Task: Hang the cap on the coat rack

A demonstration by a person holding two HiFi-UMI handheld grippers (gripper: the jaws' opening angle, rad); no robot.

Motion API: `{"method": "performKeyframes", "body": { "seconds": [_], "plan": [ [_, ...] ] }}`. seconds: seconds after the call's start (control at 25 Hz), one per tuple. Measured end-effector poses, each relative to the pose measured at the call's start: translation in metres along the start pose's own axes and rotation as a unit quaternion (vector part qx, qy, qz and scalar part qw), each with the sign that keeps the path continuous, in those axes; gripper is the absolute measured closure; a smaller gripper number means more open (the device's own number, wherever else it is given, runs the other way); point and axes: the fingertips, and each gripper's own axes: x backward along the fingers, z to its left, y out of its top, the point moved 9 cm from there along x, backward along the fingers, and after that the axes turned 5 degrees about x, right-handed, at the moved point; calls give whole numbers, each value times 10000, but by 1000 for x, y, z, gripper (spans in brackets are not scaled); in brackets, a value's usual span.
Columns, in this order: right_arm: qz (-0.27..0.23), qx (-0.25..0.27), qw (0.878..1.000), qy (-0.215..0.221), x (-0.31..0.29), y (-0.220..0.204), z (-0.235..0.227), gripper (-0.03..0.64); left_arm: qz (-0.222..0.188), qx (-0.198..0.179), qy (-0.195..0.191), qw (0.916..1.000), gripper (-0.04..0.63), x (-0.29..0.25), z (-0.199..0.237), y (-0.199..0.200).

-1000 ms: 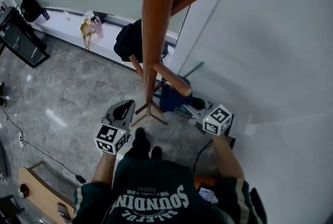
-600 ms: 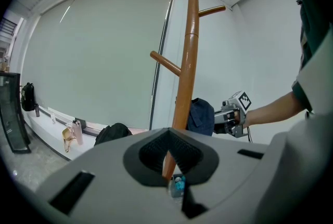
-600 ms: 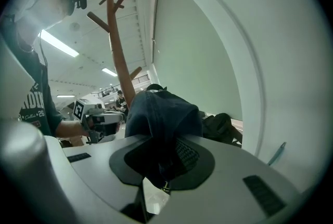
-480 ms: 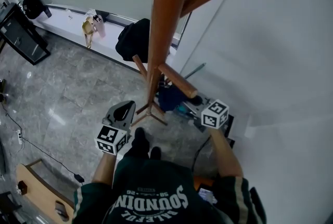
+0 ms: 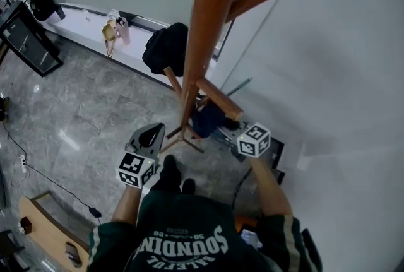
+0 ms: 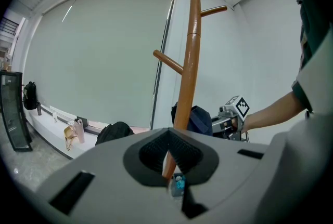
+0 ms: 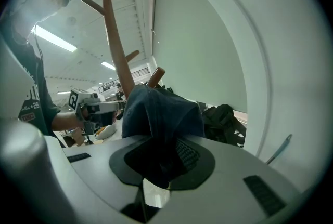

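In the head view, the smooth round wooden pole of the coat rack (image 5: 205, 43) runs down the centre of the frame to splayed feet on grey marbled floor tiles (image 5: 95, 106). Just right of the pole, below a short rounded peg (image 5: 218, 99), the dark blue cloth cap (image 5: 205, 120) is seen, with the right gripper (image 5: 237, 133) beside it. The left gripper (image 5: 149, 136) is held left of the feet, apart from the rack.

In the left gripper view, the left gripper (image 6: 171, 186) is seen with its grey jaws pressed together, nothing between them. The pole (image 6: 190, 62) rises behind them, and the cap (image 6: 200, 119) sits just right of it.

In the right gripper view, the right gripper (image 7: 161, 181) is seen pinching the cap (image 7: 161, 114) by its soft cloth. The rounded crown bulges at centre, in front of a peg end (image 7: 155, 76) — contact cannot be told.
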Motion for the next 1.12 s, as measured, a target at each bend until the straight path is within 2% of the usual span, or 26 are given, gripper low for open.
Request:
{"method": "performKeyframes", "body": {
  "seconds": [0.2, 0.44, 0.56, 0.8, 1.04, 1.12],
  "plan": [
    [195, -4, 9997, -118, -15, -18, -5, 560, 10, -9, 5, 10000, 594, -6, 2, -3],
    [193, 47, 9989, -426, -22, -30, -1, 561, 11, -28, 22, 10000, 594, -2, 1, 1],
    [187, 93, 9960, -870, -24, -37, -7, 560, 0, -62, 44, 10000, 594, -3, -1, 1],
    [204, -38, 9877, -1549, -10, -43, 3, 476, -66, -78, 81, 9999, 595, 19, -5, -1],
    [-263, 373, 9742, -2212, 27, -30, 25, 477, -98, 14, 65, 9999, 594, 26, -24, -3],
    [-433, 484, 9693, -2373, 38, -23, 38, 512, -155, -35, 48, 9999, 594, 26, -28, 1]
  ]
}}
